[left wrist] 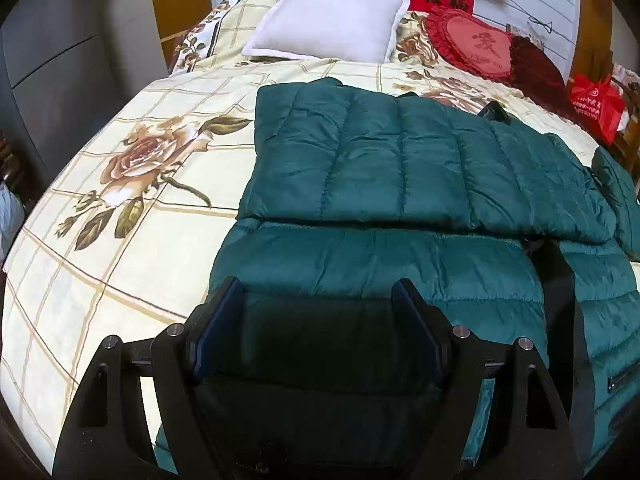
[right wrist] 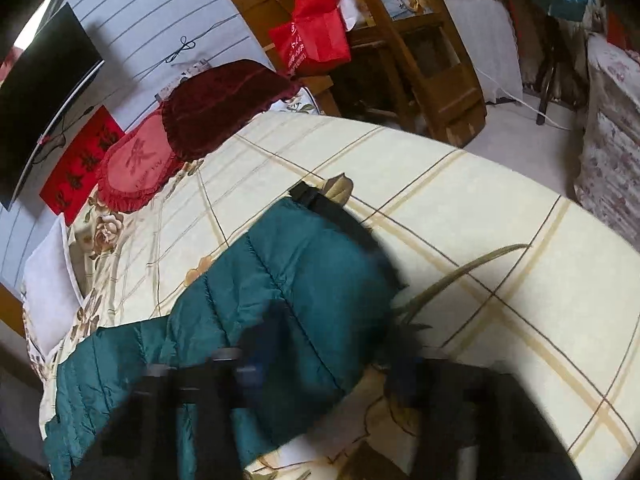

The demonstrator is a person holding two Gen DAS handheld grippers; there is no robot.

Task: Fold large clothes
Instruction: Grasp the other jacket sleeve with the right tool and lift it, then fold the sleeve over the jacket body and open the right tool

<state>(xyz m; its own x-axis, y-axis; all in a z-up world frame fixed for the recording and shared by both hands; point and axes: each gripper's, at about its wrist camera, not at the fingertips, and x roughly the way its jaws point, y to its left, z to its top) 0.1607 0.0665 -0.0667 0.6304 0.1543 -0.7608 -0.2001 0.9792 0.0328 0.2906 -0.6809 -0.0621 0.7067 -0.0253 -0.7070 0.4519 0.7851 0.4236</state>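
Note:
A dark green quilted jacket (left wrist: 400, 168) lies on the bed, with one part folded over across its body. In the left wrist view my left gripper (left wrist: 316, 292) hovers over the jacket's near edge. Its jaws stand wide apart and green fabric lies under the gap, not pinched. In the right wrist view a green sleeve (right wrist: 280, 280) with a black cuff (right wrist: 320, 200) stretches away over the sheet. My right gripper (right wrist: 328, 356) is motion-blurred at the sleeve's near end. One blurred finger (right wrist: 256, 344) shows over the sleeve and the other just off its edge, so the fingers look apart.
The bed carries a cream floral sheet (left wrist: 120, 240), a white pillow (left wrist: 328, 20) and red cushions (left wrist: 468, 40) at the head. A red bag (right wrist: 312, 36) and wooden chairs (right wrist: 420, 60) stand beside the bed. Grey cabinets (left wrist: 48, 60) stand on the left.

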